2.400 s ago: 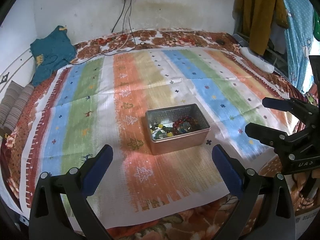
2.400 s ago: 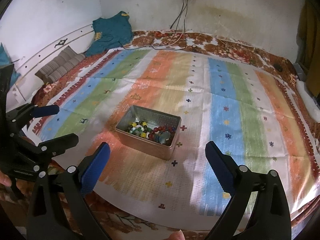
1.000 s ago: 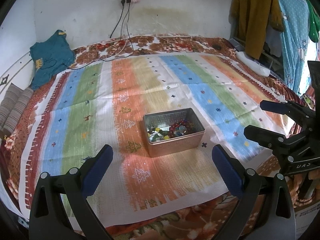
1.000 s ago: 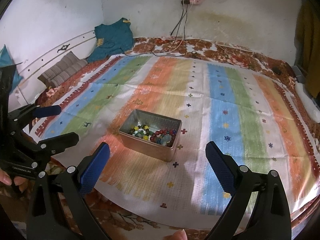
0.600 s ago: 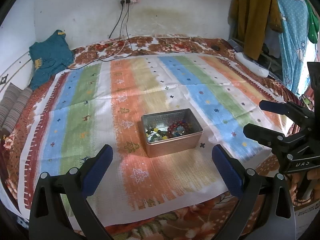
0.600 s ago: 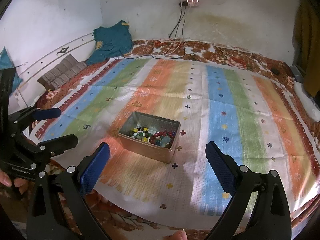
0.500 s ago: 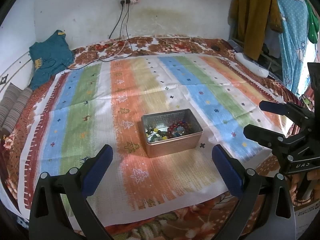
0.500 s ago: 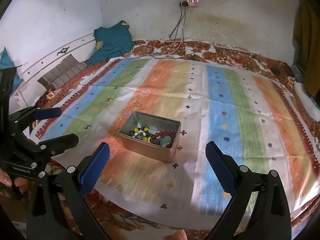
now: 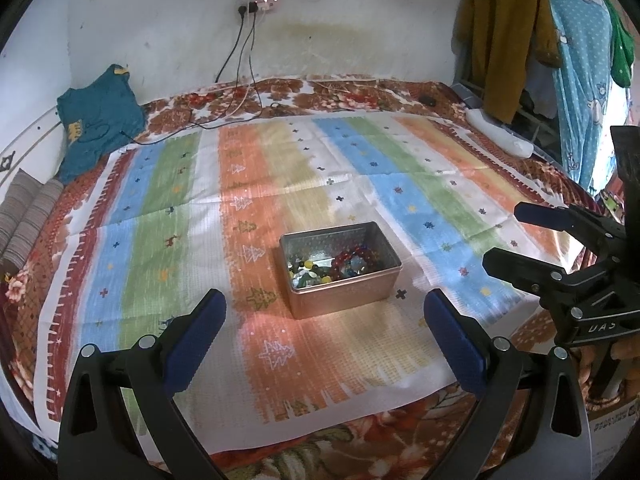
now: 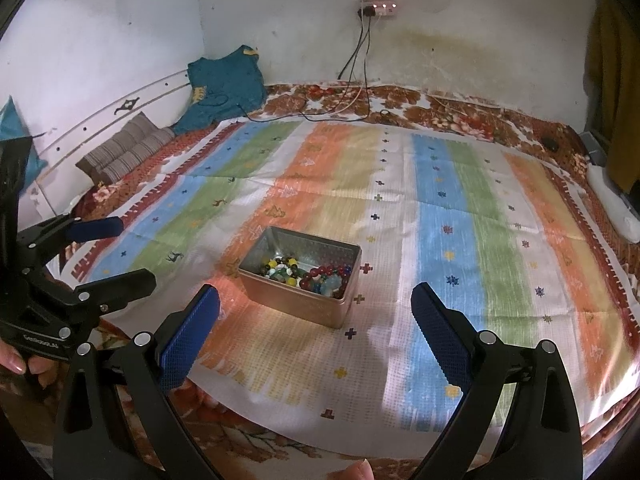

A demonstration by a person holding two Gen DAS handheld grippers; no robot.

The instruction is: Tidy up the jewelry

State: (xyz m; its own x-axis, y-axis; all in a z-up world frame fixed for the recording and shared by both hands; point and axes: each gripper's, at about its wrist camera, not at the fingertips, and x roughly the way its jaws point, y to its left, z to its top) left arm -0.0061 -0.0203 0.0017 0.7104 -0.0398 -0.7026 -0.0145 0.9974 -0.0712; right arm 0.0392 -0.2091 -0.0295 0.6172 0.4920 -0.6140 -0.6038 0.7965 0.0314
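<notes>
A small metal tin (image 9: pixel 344 292) sits on the striped cloth (image 9: pixel 256 184) near the bed's front edge. It holds a red bead bracelet (image 9: pixel 352 257) and several loose coloured beads (image 9: pixel 306 270). The tin also shows in the right wrist view (image 10: pixel 296 304), with the bracelet (image 10: pixel 322 272) at its right end. My left gripper (image 9: pixel 324 320) is open and empty, short of the tin. My right gripper (image 10: pixel 316 320) is open and empty, also short of it. Each gripper shows at the side of the other's view.
A teal garment (image 9: pixel 96 120) and striped cushions (image 10: pixel 124 148) lie at the bed's back left. Charger cables (image 9: pixel 240 92) run down from a wall socket. Clothes (image 9: pixel 504 32) hang at the right. A white object (image 10: pixel 612 204) lies at the bed's right edge.
Both grippers have drawn back and risen slightly, so the tin looks a little smaller and farther. The jaws have stayed open.
</notes>
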